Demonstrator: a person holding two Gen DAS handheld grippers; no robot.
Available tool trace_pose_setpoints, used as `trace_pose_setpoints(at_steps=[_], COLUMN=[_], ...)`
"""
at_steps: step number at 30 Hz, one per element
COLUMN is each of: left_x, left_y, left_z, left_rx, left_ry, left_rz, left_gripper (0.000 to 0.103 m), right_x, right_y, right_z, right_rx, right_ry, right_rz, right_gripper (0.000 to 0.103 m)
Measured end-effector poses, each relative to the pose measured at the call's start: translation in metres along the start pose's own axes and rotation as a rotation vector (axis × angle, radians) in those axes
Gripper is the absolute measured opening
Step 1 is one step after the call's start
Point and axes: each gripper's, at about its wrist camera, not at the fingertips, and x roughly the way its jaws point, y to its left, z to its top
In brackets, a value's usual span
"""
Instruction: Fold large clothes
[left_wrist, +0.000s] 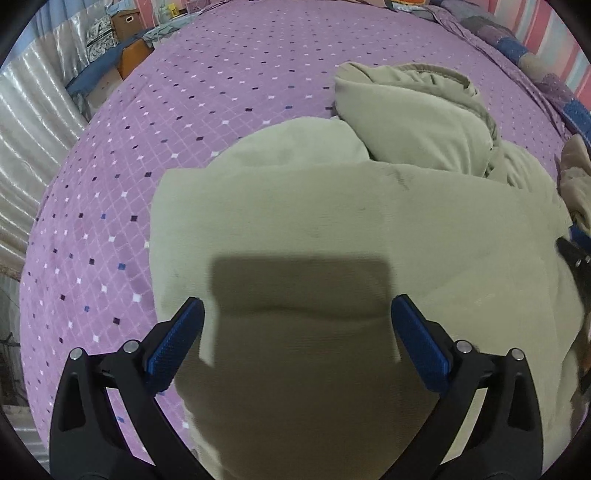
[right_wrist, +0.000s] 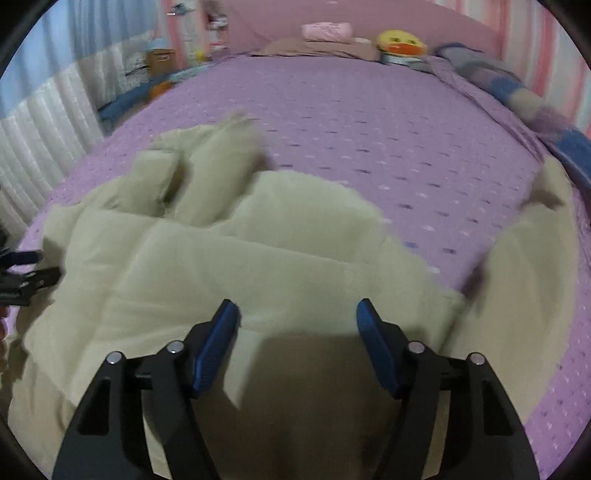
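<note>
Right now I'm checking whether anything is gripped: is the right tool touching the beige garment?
Cannot tell. In the right wrist view the right tool stands open above the beige garment, with its pads pressing nothing, but the tips may graze it.

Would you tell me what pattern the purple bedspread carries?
The purple bedspread has a pale diamond grid with small white, blue and dark diamonds, clearest in the left wrist view.
</note>
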Motion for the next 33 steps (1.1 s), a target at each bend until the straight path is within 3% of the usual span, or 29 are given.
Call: trace_pose_setpoints(at_steps=[3,5,8,11,12,13,14,15,16,17,22,33], left_x=[-0.015,-0.026,-0.045,-0.058,-0.061,-0.06,-0.059,-0.056,-0.053,-0.05,-0.035,0.008], left_y=[-0.002,-0.007,-0.024,-0.049,-0.057,-0.06,-0.065,-0.07,-0.074,-0.075,-0.074,-0.081], left_z=[-0.002,-0.004,-0.01,-0.019,-0.023,-0.024,-0.026,-0.028,-0.029,-0.03,-0.031,-0.031], left_rx=[0.01,0.018,0.008,0.003,0.009,0.018,0.031,0.049,0.058,0.064,0.059,0.084], left_ry=[-0.018,-0.041,-0.075,-0.102,-0.108,-0.108,-0.099,-0.078,-0.067,-0.061,-0.034,0.004], left_rz=[0.035,0.023,-0.055,-0.124,-0.138,-0.146,-0.153,-0.155,-0.151,-0.147,-0.145,-0.116], left_gripper=[0.1,0.1,0.1,0.097,0.087,0.067,0.057,0.041,0.034,0.033,0.028,0.028], right_x=[-0.02,-0.037,-0.067,-0.073,-0.072,-0.068,-0.065,-0.062,-0.059,-0.054,-0.041,0.004], right_y=[-0.029,-0.029,0.001,0.034,0.045,0.053,0.056,0.057,0.059,0.059,0.051,0.048], right_z=[-0.002,-0.005,-0.012,-0.016,-0.019,-0.021,-0.024,-0.025,-0.028,-0.029,-0.042,-0.057], right_rx=[0.104,0.103,0.042,-0.004,-0.021,-0.039,-0.05,-0.053,-0.048,-0.034,-0.007,-0.047], right_ry=[-0.015,-0.033,-0.091,-0.096,-0.089,-0.085,-0.077,-0.069,-0.049,-0.029,0.012,0.062], right_rz=[-0.008,0.004,0.074,0.133,0.15,0.149,0.138,0.131,0.138,0.149,0.162,0.147], right_gripper=[0.068,0.068,0.07,0.07,0.07,0.069,0.063,0.055,0.037,0.026,0.018,0.015])
